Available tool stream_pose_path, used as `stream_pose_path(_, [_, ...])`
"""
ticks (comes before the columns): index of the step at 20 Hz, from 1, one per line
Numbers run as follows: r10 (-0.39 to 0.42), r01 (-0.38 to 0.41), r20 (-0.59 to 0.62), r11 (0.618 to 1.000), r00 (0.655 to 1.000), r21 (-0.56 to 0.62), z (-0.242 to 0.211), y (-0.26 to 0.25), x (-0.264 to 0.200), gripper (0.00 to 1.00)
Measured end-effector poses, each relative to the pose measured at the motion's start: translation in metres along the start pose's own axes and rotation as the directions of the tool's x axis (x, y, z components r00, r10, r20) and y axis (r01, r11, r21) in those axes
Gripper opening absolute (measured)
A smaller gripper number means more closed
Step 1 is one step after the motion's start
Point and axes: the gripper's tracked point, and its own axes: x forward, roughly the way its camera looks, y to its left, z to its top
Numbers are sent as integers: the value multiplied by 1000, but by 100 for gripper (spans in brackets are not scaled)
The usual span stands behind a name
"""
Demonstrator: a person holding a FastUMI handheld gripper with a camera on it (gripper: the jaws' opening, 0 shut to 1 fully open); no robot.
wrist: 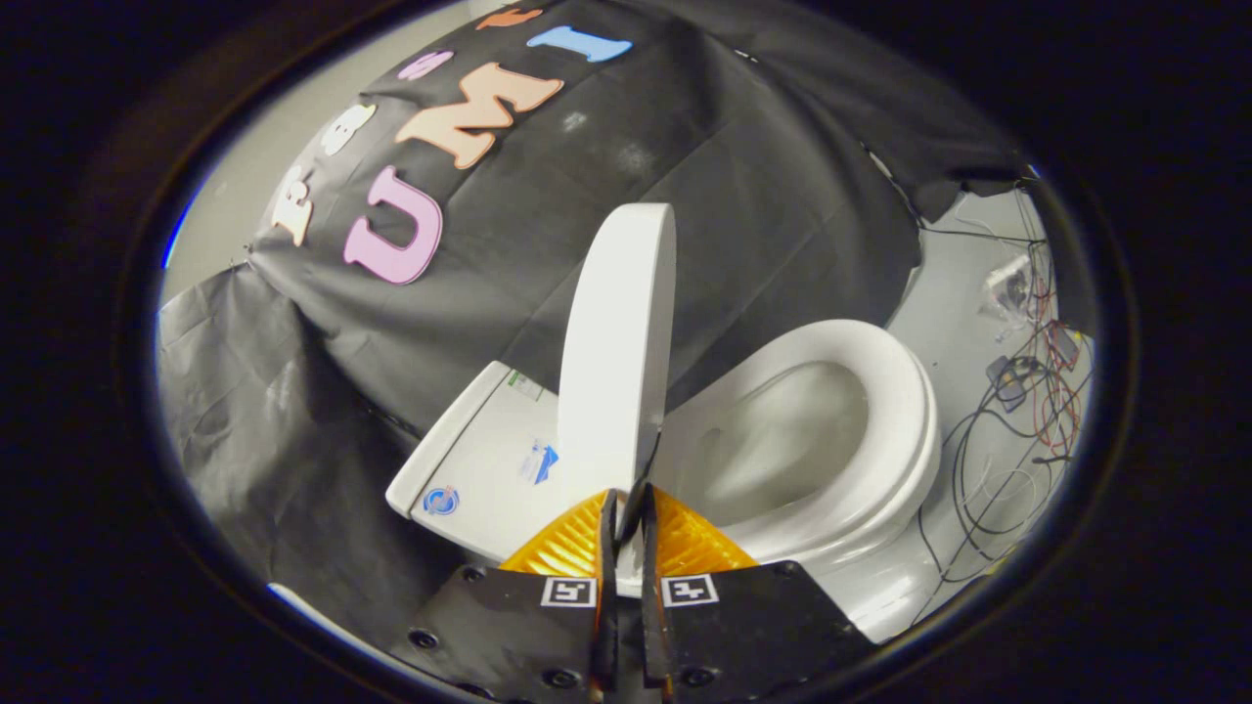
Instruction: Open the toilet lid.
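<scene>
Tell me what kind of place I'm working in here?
Likely a staged test booth, not a real bathroom: a toilet stands before draped black cloth, with loose cables on the floor. The gripper is shut on the raised toilet lid.

Lid (618,342) stood upright betw. tank (479,460) at left and seat (880,411) at right; lower edge pinched betw. fingers of gripper (626,508). Cables (1017,430) beyond seat.

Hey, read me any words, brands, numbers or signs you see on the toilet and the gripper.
Round blue logo sticker on the tank: too small to read.
Blue-and-white sticker beside it: blurred.
Square markers on the gripper: coded patterns, no words; jaws shut on the raised toilet lid.
</scene>
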Motion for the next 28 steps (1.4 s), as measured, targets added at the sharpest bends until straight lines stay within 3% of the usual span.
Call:
stream_pose_path(15, [42, -44, -20, 989, 999, -143, 4, 90, 20, 10])
stream_pose_path(28, [105, -132, -98, 930, 990, -343, -13, 171, 52, 10])
